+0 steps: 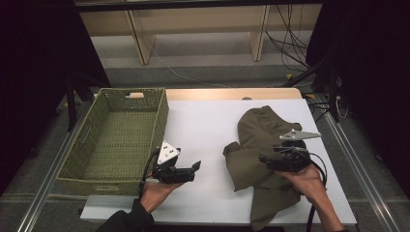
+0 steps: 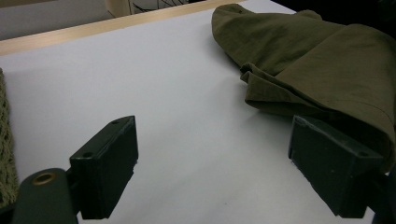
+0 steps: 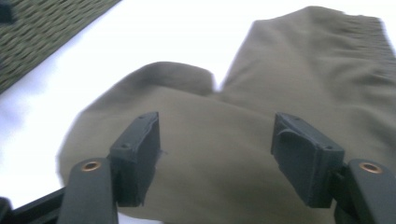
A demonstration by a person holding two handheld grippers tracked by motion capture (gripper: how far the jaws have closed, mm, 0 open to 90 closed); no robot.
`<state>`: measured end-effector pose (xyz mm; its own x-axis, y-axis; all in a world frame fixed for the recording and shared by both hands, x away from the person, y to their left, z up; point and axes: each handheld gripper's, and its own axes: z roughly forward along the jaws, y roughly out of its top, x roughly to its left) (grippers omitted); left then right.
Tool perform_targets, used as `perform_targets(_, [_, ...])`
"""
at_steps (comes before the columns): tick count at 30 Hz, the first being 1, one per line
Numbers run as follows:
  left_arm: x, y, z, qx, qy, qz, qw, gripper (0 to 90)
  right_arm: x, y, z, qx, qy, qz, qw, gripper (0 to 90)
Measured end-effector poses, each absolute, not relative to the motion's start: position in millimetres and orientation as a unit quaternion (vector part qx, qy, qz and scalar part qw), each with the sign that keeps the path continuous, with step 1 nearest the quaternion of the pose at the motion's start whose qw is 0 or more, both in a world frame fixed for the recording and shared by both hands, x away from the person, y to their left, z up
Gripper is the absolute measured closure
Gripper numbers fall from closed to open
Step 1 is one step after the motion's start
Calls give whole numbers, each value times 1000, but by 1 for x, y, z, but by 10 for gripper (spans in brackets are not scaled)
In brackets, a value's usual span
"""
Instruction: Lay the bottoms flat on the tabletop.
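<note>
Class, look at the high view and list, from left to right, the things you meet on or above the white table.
Green woven basket → left gripper → crumpled olive-green cloth garment, with the right gripper above it.

High view: fixed above the near edge of the desk (image 1: 208,125), facing forward and down; distant, taking in the whole white top, the woven basket (image 1: 116,137) at left, the olive garment (image 1: 263,145) at right, floor and cables beyond.

Left tool view: mounted low, close to the desk surface (image 2: 163,93), looking along its own jaws toward the garment (image 2: 317,60).

Right tool view: mounted just above the garment (image 3: 224,140), angled down, very near; basket corner (image 3: 42,28) at upper left.

Shared by all three: garment, white desk top.
</note>
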<state>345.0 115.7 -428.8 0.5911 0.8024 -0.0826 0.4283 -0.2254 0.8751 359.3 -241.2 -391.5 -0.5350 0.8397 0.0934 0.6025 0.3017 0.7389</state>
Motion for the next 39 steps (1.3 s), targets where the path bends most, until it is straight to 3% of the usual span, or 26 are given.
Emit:
perform_targets(12, [345, 117, -429, 757, 407, 199, 471, 154, 352, -185, -406, 408, 827, 368, 123, 252])
perform_targets(25, [344, 118, -429, 756, 409, 201, 470, 154, 349, -146, -424, 380, 857, 315, 147, 220])
perform_targets(27, [344, 119, -429, 756, 409, 202, 470, 155, 349, -144, -427, 383, 861, 291, 165, 265])
perform_targets(33, [344, 119, -428, 756, 408, 202, 470, 154, 351, -161, -428, 402, 850, 275, 201, 690])
perform_targets(36, [344, 118, -428, 757, 408, 201, 470, 154, 354, -177, -426, 418, 839, 281, 204, 813])
perform_targets(39, [344, 118, -428, 757, 407, 202, 470, 154, 357, -190, -421, 428, 832, 285, 207, 873])
